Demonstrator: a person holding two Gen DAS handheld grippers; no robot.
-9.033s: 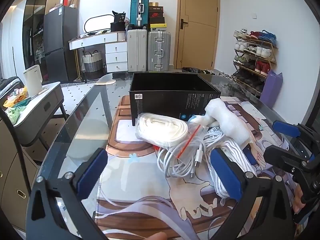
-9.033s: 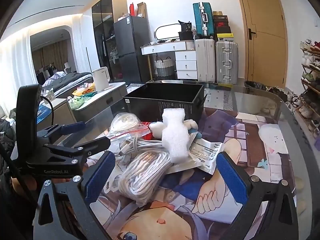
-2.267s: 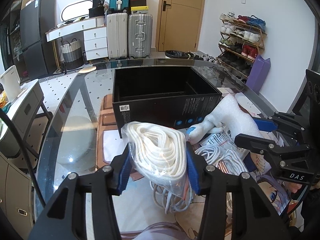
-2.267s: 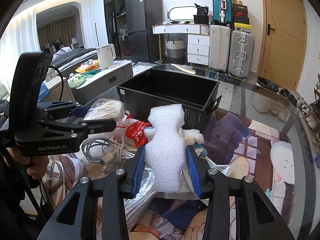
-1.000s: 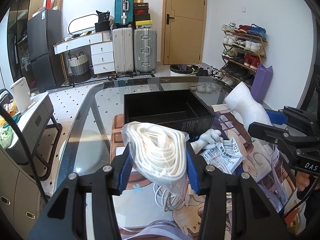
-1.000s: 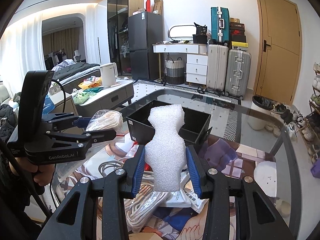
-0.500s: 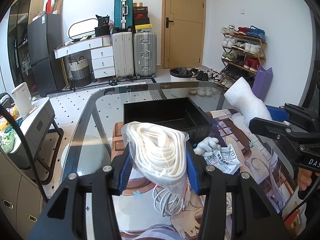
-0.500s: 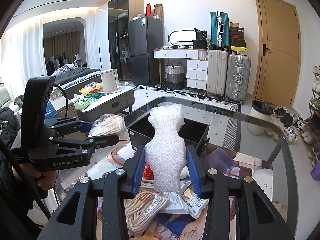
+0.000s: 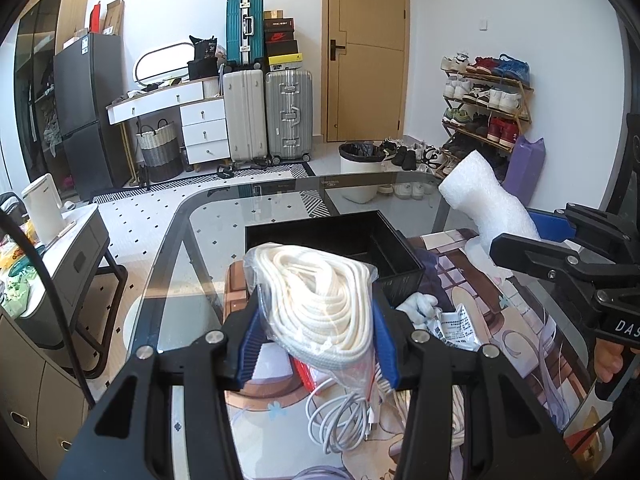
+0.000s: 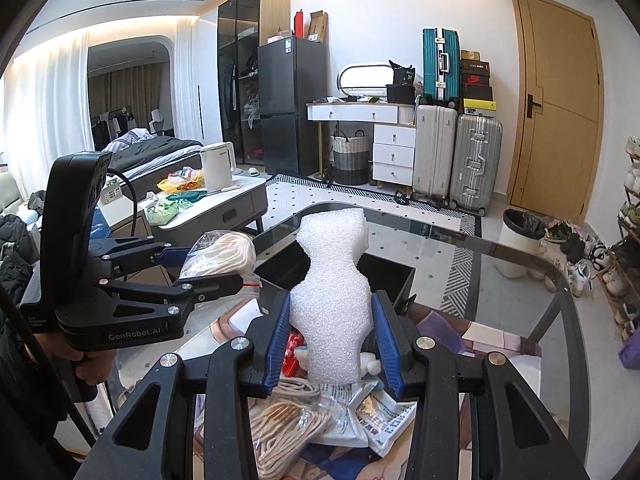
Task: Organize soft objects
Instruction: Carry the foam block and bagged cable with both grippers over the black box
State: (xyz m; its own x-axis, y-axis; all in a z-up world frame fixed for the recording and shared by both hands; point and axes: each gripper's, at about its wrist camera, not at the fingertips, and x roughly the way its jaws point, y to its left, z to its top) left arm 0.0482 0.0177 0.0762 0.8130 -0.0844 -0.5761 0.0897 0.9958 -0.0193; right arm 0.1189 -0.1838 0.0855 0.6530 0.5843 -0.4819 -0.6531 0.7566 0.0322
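My left gripper (image 9: 316,332) is shut on a clear bag of coiled white rope (image 9: 316,296), held above the table; the same bag of rope (image 10: 224,252) shows at the left of the right wrist view. My right gripper (image 10: 330,338) is shut on a white foam piece (image 10: 332,288), upright between the blue pads; this foam piece (image 9: 484,204) appears at the right in the left wrist view. An open black box (image 9: 340,240) sits on the glass table beyond both loads, also visible as the black box (image 10: 390,276) behind the foam.
On the printed mat (image 9: 516,312) lie white cables (image 9: 340,420), a small white plush (image 9: 420,306), a printed packet (image 9: 456,326) and a bag of beige cord (image 10: 288,428). The glass table's edge (image 9: 176,216) curves at left. A low side table (image 10: 224,200) stands beyond.
Both grippers have risen a little with their loads, so the black box and the clutter on the mat look lower and farther. Both grips are unchanged.
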